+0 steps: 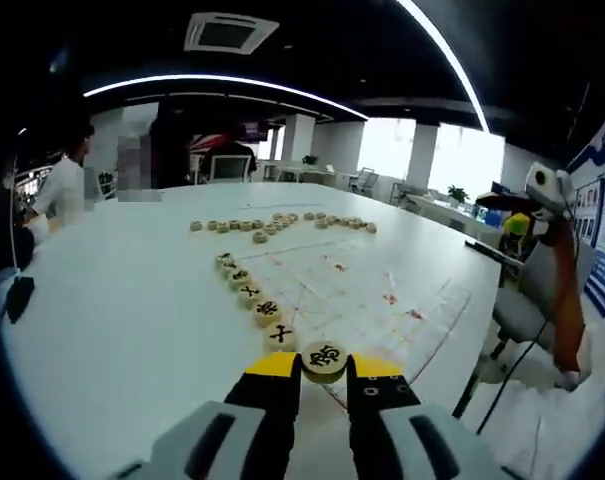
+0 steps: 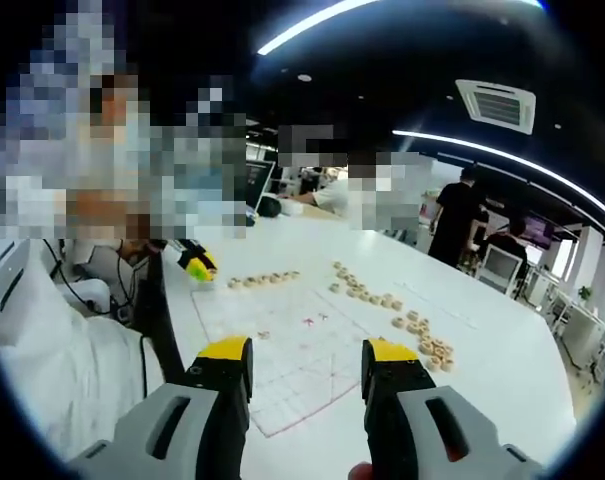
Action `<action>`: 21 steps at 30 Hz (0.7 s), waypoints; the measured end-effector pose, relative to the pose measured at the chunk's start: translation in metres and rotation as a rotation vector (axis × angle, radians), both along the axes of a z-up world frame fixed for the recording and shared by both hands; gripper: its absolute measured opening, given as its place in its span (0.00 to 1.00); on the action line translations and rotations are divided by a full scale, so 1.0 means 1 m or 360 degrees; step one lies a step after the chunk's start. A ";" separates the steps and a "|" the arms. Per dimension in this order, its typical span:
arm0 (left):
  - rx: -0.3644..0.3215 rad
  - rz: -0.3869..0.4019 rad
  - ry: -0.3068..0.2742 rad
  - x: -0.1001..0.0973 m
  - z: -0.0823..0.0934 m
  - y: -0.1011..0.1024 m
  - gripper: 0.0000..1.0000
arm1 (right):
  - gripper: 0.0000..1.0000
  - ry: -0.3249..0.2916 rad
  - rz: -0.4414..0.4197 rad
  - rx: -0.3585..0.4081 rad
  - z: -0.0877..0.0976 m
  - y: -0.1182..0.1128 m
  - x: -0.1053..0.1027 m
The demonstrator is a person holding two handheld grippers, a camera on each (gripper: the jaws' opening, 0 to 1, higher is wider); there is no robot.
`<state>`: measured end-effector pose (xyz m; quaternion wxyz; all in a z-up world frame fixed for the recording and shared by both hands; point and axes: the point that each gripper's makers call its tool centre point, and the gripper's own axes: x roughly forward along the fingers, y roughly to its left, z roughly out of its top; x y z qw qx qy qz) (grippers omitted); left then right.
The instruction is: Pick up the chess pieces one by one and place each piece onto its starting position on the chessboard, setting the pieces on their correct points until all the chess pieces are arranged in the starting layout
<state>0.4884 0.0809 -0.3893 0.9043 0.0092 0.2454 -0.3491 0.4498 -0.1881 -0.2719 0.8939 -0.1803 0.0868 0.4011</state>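
Note:
My left gripper (image 1: 324, 372) is shut on a round wooden chess piece (image 1: 324, 359) with a black character, held low at the near corner of the board (image 1: 382, 300). The board is a pale sheet with red lines. A row of pieces (image 1: 250, 292) runs along its left edge up to the held one. More loose pieces (image 1: 282, 222) lie scattered beyond the far edge. My right gripper (image 2: 307, 372) hangs open over the board (image 2: 302, 350) with nothing between its fingers. Its view has the piece row (image 2: 265, 280), the left gripper (image 2: 197, 265) and the loose pieces (image 2: 402, 318).
The board lies on a large white table (image 1: 132, 300). My right gripper (image 1: 515, 222) shows past the table's right edge, near a chair (image 1: 522, 310). People stand and sit around the far side (image 2: 457, 215). A person's white sleeve (image 2: 62, 370) is close at left.

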 end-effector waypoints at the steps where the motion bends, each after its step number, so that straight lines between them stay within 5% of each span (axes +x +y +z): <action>1: 0.0007 0.0001 0.0005 0.000 -0.003 -0.001 0.21 | 0.44 0.0000 0.0000 0.0000 0.000 0.000 0.000; 15: 0.0042 0.0052 0.0005 0.014 -0.016 0.001 0.21 | 0.44 0.0003 -0.0004 -0.0005 -0.001 -0.001 0.001; 21: 0.0045 -0.0047 -0.0034 0.003 -0.007 -0.006 0.56 | 0.44 0.0003 -0.0006 -0.0002 -0.001 -0.001 0.001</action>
